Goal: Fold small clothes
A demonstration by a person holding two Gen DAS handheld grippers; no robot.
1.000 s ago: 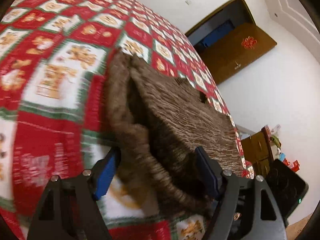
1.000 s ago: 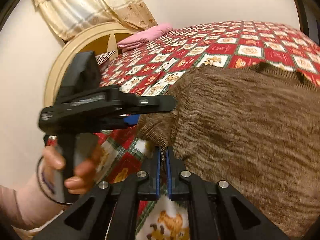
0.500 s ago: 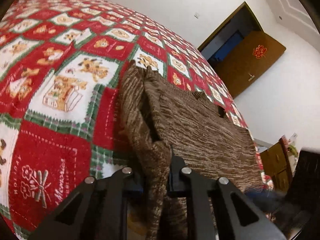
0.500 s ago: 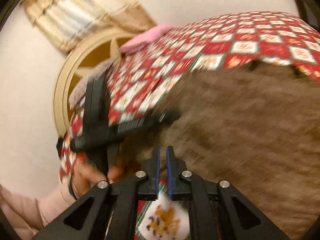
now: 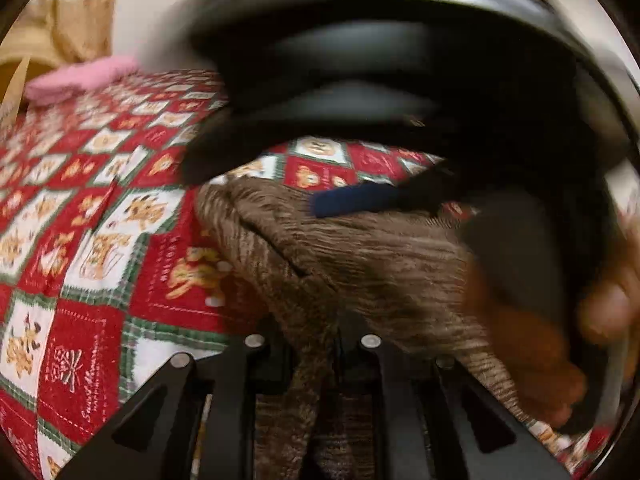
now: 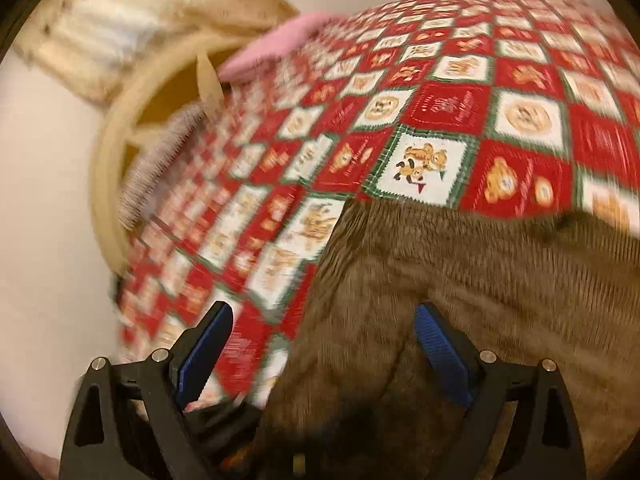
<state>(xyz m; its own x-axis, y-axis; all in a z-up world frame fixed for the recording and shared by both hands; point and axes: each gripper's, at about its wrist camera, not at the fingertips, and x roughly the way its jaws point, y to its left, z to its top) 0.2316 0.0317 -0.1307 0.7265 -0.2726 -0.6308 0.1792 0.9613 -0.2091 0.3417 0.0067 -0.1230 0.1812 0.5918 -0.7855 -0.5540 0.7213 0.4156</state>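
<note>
A brown striped knit garment (image 5: pixel 360 256) lies on the red, white and green teddy-bear bedspread (image 5: pixel 96 208). My left gripper (image 5: pixel 316 340) is shut on a bunched fold of the brown garment at its near edge. The other gripper's body fills the top and right of the left wrist view as a blurred black mass, with one blue pad (image 5: pixel 352 200) over the garment. In the right wrist view the garment (image 6: pixel 480 288) fills the lower right. My right gripper (image 6: pixel 320 344) is open, its blue pads either side of the garment's near left edge.
A pink folded cloth (image 6: pixel 280 44) lies at the far end of the bed by a cream round headboard (image 6: pixel 120 128) and beige curtains (image 6: pixel 120 20). A striped cloth (image 6: pixel 160 160) lies near the headboard. The bedspread (image 6: pixel 440 100) stretches beyond the garment.
My left gripper closed on the garment's fold and swung toward the headboard. My right gripper opened from shut and moved in over the garment's near edge.
</note>
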